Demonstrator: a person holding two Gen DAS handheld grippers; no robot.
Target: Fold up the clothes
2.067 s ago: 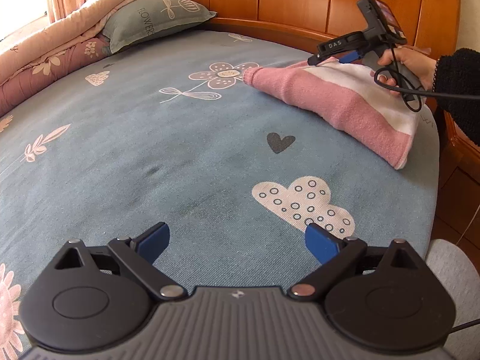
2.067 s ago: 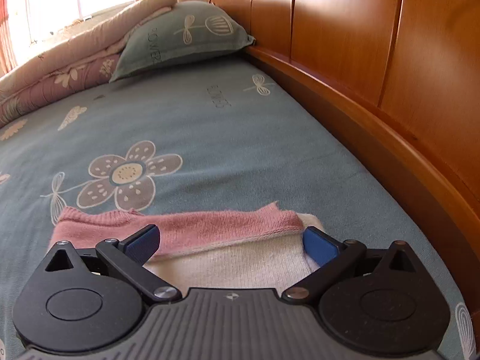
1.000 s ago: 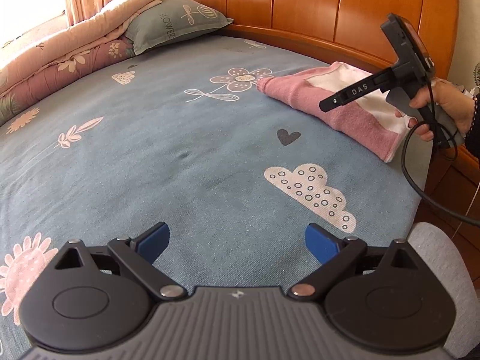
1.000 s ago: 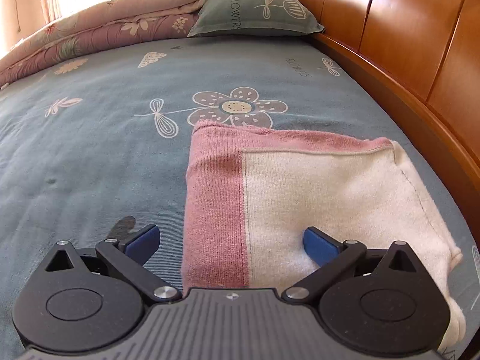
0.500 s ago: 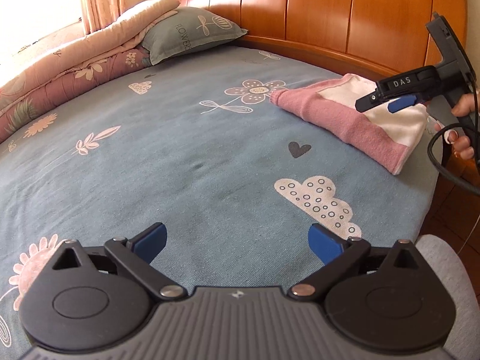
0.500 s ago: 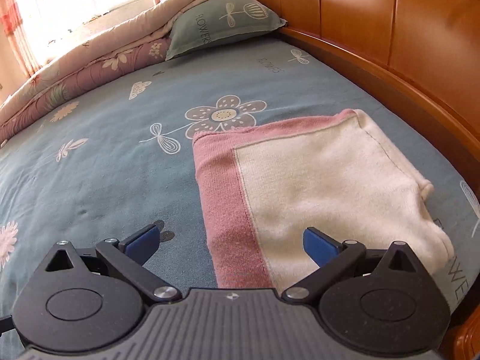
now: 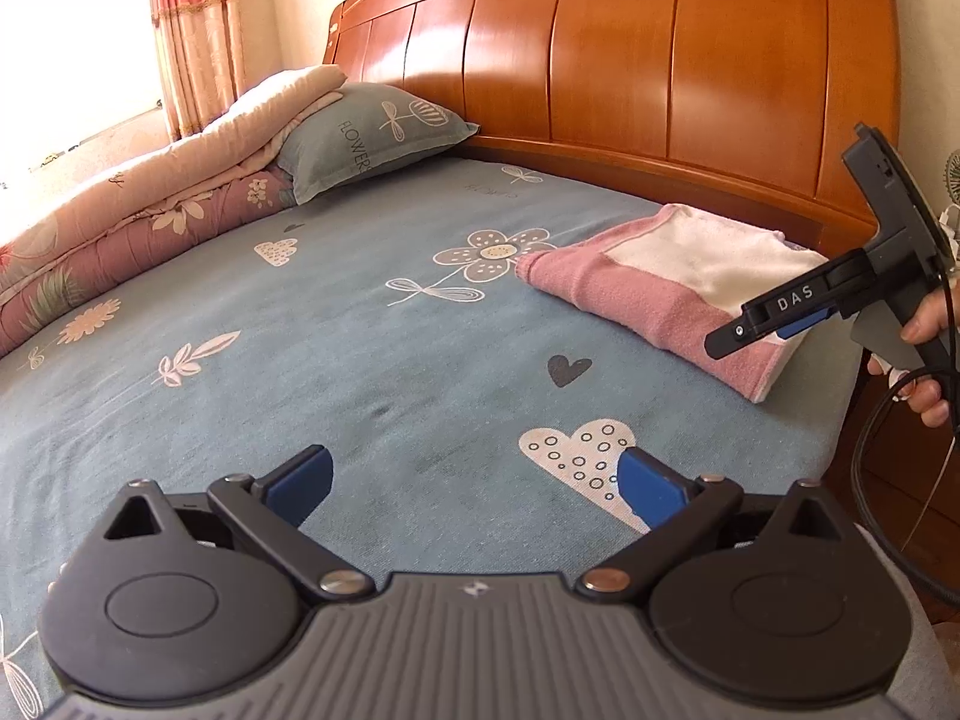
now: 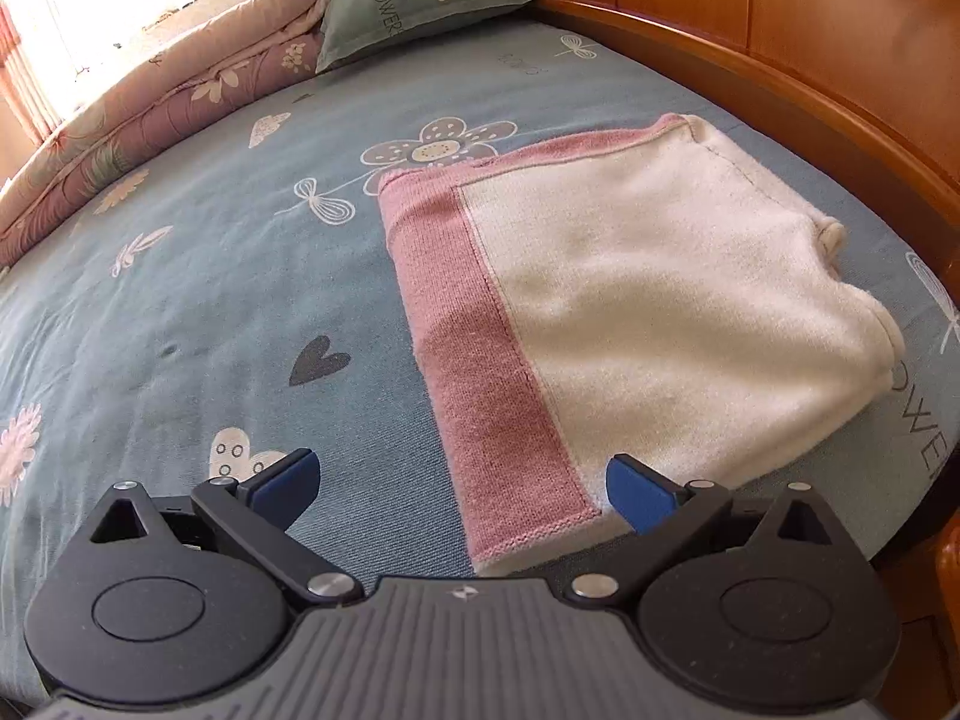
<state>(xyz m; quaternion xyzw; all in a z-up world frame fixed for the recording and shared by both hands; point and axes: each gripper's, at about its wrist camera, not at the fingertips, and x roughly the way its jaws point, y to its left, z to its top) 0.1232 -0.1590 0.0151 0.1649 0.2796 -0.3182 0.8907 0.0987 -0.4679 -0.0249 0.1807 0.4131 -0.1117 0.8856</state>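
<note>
on printed cotton bedsheet (image 8: 180,300), folded rectangular pink-and-cream knit sweater (image 8: 630,300)

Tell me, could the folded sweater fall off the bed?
Maybe. The sweater lies close to the bed edge, so a nudge from the right gripper could push it off. Its open jaws might also snag the knit and spoil the fold. The gripper's cable could drag across it.
</note>
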